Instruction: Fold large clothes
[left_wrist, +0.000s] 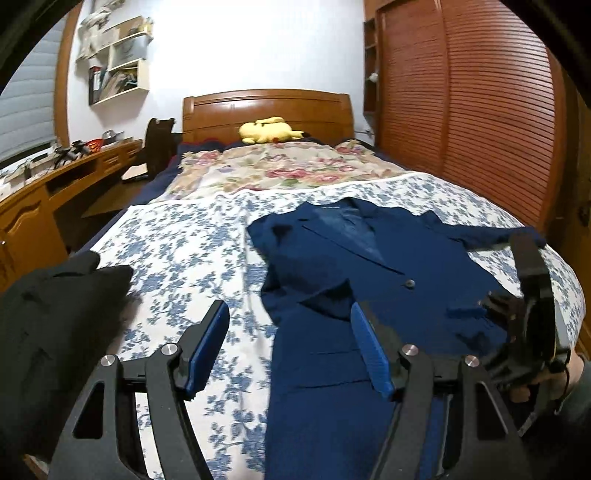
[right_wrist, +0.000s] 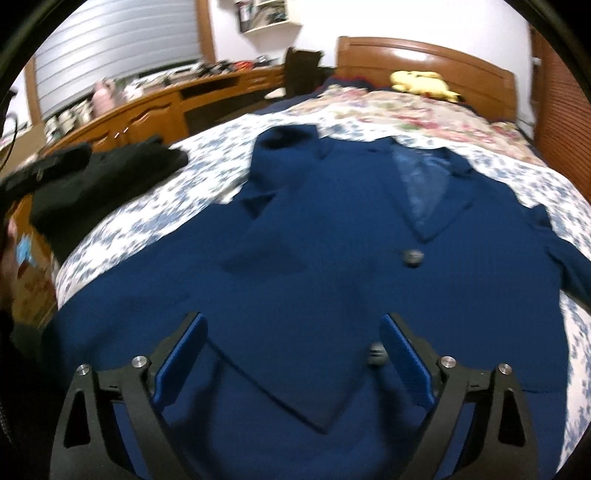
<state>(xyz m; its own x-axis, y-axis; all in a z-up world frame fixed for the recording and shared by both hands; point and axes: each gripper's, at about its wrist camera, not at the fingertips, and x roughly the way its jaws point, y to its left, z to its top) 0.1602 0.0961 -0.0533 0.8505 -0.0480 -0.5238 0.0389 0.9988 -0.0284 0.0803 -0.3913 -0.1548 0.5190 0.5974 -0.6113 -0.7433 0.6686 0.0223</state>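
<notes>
A navy blue blazer (left_wrist: 388, 266) lies face up on the bed's blue-flowered sheet (left_wrist: 177, 251), collar toward the headboard, with one sleeve (left_wrist: 321, 295) laid over its front. My left gripper (left_wrist: 290, 317) is open above the blazer's left edge, nothing between its blue pads (left_wrist: 207, 347). Also in this view, my right gripper (left_wrist: 532, 295) hovers over the blazer's right side. In the right wrist view the blazer (right_wrist: 332, 258) fills the frame. My right gripper (right_wrist: 291, 325) stands open over its lower front, with a dark button (right_wrist: 376, 354) by the right pad (right_wrist: 406, 362).
A black garment (left_wrist: 55, 314) lies folded on the bed's left side (right_wrist: 110, 173). A flowered quilt (left_wrist: 288, 166) and a yellow plush toy (left_wrist: 269, 131) lie near the wooden headboard (left_wrist: 266, 107). A wooden desk (left_wrist: 55, 184) runs along the left, a slatted wardrobe (left_wrist: 461, 92) along the right.
</notes>
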